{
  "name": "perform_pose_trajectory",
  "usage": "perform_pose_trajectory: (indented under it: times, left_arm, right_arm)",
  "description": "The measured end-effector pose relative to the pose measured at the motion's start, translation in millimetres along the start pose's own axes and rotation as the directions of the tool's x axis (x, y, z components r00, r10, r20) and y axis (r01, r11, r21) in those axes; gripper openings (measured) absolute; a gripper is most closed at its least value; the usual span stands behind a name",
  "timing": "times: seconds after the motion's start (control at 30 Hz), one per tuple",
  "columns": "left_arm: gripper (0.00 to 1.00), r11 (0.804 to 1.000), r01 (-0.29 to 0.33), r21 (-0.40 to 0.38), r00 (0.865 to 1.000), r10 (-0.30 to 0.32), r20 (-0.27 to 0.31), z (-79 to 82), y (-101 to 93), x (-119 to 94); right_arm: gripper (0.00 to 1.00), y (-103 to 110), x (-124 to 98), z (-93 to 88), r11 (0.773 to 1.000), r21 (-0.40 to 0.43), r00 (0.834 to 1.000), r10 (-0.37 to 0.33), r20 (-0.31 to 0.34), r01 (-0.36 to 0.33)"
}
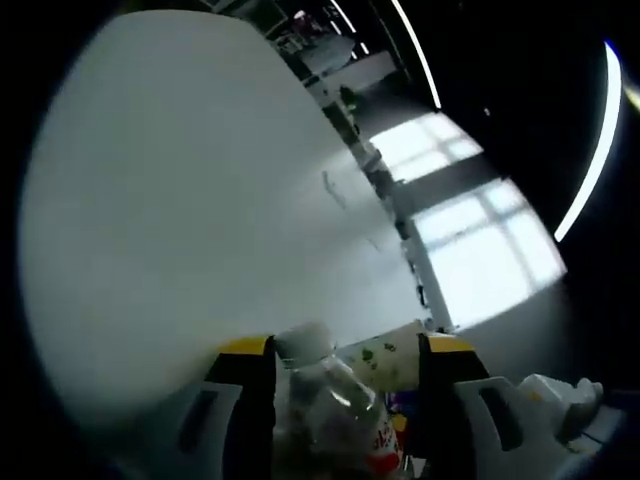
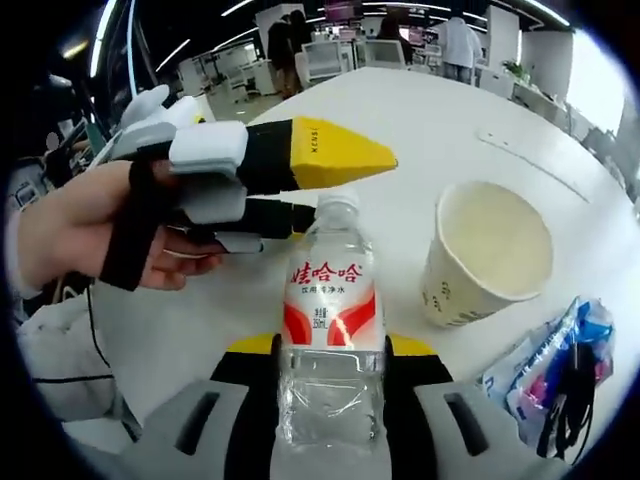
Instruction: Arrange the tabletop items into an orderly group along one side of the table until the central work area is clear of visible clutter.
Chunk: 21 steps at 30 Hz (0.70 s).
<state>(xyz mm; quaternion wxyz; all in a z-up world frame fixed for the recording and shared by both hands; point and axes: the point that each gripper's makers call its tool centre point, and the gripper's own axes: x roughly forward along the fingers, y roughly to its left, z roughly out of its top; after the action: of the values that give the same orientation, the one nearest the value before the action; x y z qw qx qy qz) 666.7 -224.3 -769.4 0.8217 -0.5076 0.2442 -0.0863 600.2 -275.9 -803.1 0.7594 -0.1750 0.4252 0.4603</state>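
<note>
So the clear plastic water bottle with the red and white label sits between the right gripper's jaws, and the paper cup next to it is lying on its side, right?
Not quite. The clear plastic water bottle with the red and white label does sit between the right gripper jaws, but the paper cup stands upright with its mouth open upward, as the right gripper view shows.

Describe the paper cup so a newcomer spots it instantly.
In the right gripper view, start from the white table. Right of the clear plastic water bottle with the red-and-white label stands the cream paper cup, upright, open and empty. Unlike the flat blue-and-pink packet beside it, it is tall and round.
</note>
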Motion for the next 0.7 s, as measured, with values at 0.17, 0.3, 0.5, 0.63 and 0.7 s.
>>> perform_pose_trajectory:
  times: [0.17, 0.3, 0.5, 0.63, 0.7]
  left_arm:
    - [0.42, 1.0, -0.025, 0.0, 1.0, 0.025, 0.002, -1.9, 8.0, -1.6]
    - [0.32, 0.999, -0.045, 0.011, 0.999, 0.045, 0.0, -2.8, 15.5, -0.8]
    - [0.24, 0.998, -0.067, 0.013, 0.998, 0.067, 0.004, -3.7, 21.9, -2.4]
    - [0.21, 0.997, -0.065, -0.034, 0.997, 0.066, 0.027, -4.1, 22.6, -4.7]
    - [0.2, 0.997, -0.059, -0.044, 0.998, 0.06, 0.03, -3.9, 21.0, -6.1]
  right_arm:
    - [0.36, 0.2, -1.2, 0.6, 1.0, 0.009, 1.0, 0.013, 0.017, -0.014]
    - [0.36, 2.4, -4.1, -0.6, 1.0, 0.015, 0.999, 0.019, 0.031, -0.02]
    - [0.36, 4.5, -6.0, -1.3, 1.0, 0.01, 0.999, 0.021, 0.049, -0.022]
    - [0.36, 7.1, -7.0, -2.4, 1.0, 0.006, 0.998, 0.02, 0.051, -0.02]
    - [0.36, 7.7, -7.8, -3.0, 1.0, 0.006, 0.998, 0.019, 0.055, -0.02]
